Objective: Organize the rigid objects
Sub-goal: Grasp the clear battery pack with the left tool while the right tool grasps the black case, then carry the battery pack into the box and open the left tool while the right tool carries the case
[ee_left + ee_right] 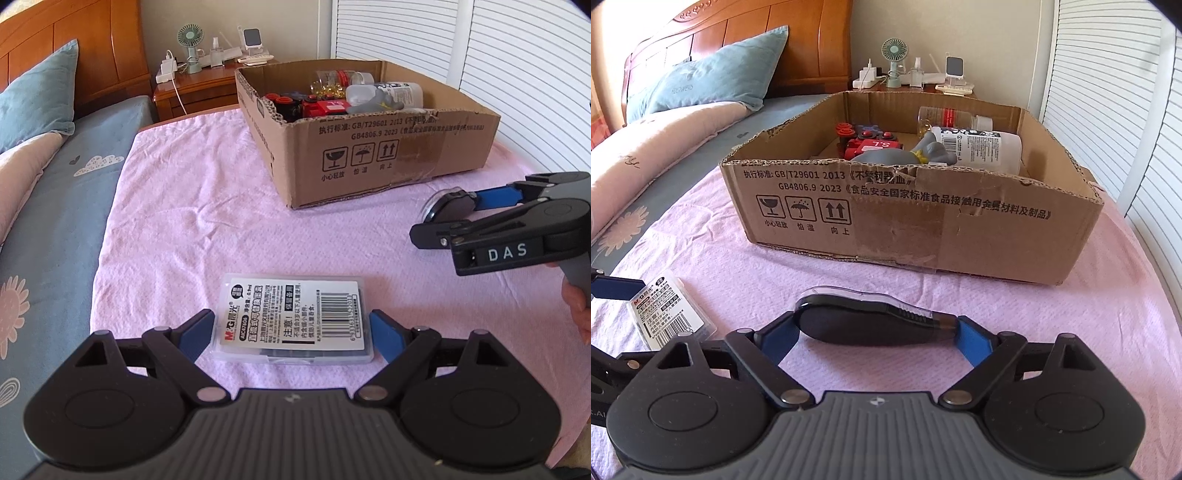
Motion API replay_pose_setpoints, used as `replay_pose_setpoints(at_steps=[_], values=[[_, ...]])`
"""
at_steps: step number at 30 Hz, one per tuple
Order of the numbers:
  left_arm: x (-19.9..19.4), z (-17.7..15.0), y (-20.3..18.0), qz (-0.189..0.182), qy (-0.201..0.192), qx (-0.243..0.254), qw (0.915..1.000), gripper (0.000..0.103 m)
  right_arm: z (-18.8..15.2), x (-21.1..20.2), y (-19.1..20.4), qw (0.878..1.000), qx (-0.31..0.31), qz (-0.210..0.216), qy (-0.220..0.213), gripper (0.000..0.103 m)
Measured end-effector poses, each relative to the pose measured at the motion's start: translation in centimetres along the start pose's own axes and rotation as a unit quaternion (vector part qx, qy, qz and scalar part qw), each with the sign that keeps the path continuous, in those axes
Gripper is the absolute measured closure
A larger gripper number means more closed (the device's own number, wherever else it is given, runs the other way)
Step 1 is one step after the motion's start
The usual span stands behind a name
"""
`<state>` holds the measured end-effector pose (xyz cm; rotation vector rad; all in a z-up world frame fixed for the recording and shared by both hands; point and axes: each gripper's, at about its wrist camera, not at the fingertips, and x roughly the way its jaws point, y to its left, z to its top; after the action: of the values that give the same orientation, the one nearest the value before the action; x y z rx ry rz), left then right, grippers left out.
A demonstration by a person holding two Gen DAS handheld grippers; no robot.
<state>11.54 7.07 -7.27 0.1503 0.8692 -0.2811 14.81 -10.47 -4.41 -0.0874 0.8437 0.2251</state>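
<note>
Two things left outside the cardboard box (960, 236): a flat clear plastic case (293, 319) with a white barcode label, and a dark, rounded gadget (871, 325) with a clear lid, maybe a correction-tape dispenser; can't be sure.

Case lies flat on the pink cloth (184, 221), nearer me than the box, well apart from it. My left gripper (293, 332) is on either side of it, jaws apart, blue pads just beside the case's two short ends; contact on either side I can't confirm. Not lifted.

Gadget lies on the cloth in front of the box. My right gripper (875, 341) has its jaws at both ends of it, pads against it as far as I can see. Looks clamped, still down on the cloth.

Inside the box, counted as far as visible:
- bottles: two, lying down, one clear with red label (945, 118), one white with black print (979, 147)
- grey toy figure (908, 155): one
- red and black toy vehicles (868, 142): at least one, perhaps two, the box wall hides part

Judgement: well along. Several pieces boxed, two remain, both being grasped now. Left to do: lift each, carry over the wall, drop in.

Beyond: bed with blue pillow (713, 85), nightstand with a small green fan (894, 55).
</note>
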Motion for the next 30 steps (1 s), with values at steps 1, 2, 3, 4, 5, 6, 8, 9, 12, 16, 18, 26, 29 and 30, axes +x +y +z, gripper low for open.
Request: replay_pose_setpoints(at_steps=[1,2,3,4,5,6,8,9,12,16,18,26,29,30], values=[[0.0,0.1,0.0,-0.001,0.001,0.002,1.0,0.014,0.1,-0.1,0.0,1.0,-0.001,0.002,0.001,0.01],[0.0,0.1,0.0,-0.002,0.003,0.003,1.0,0.014,0.2,-0.1,0.0,1.0,-0.003,0.003,0.003,0.01],[-0.1,0.2,0.0,-0.004,0.004,0.004,1.0,0.014,0.3,-0.3,0.0,1.0,-0.004,0.003,0.004,0.01],[-0.2,0.3,0.0,-0.006,0.005,0.005,1.0,0.014,0.4,-0.5,-0.1,1.0,-0.006,0.005,0.005,0.01],[-0.3,0.4,0.0,-0.008,0.006,0.007,0.9999,0.014,0.5,-0.7,-0.1,1.0,-0.008,0.008,0.007,0.01],[-0.4,0.5,0.0,-0.01,0.006,0.01,0.9999,0.014,0.7,-1.0,-0.2,1.0,-0.009,0.012,0.009,0.01],[-0.8,0.8,0.0,-0.014,0.007,0.014,0.9998,0.014,1.2,-1.7,-0.5,1.0,-0.014,0.022,0.011,0.01],[-1.0,1.0,0.0,-0.016,0.007,0.017,0.9997,0.014,1.5,-2.1,-0.7,0.999,-0.017,0.026,0.011,0.01],[-2.1,1.8,-0.1,-0.022,0.0,0.026,0.9994,0.014,2.6,-3.9,-1.4,0.999,-0.026,0.041,0.003,0.01],[-3.4,3.5,-0.1,-0.029,-0.015,0.029,0.999,0.014,4.8,-6.3,-2.8,0.998,-0.031,0.049,-0.026,0.01],[-4.0,4.7,-0.2,-0.037,-0.025,0.03,0.9985,0.014,6.0,-7.0,-3.6,0.998,-0.034,0.041,-0.045,0.01],[-3.3,11.7,-1.5,-0.031,-0.079,0.055,0.9949,0.014,9.8,-5.0,-6.8,0.998,-0.006,0.016,-0.062,0.01],[-1.2,13.7,-2.0,-0.024,-0.085,0.056,0.9945,0.014,10.0,-3.8,-7.4,0.999,0.002,0.012,-0.05,0.01],[-0.5,14.2,-2.2,-0.02,-0.084,0.055,0.9947,0.014,10.0,-3.5,-7.6,0.999,0.004,0.009,-0.048,0.01]])
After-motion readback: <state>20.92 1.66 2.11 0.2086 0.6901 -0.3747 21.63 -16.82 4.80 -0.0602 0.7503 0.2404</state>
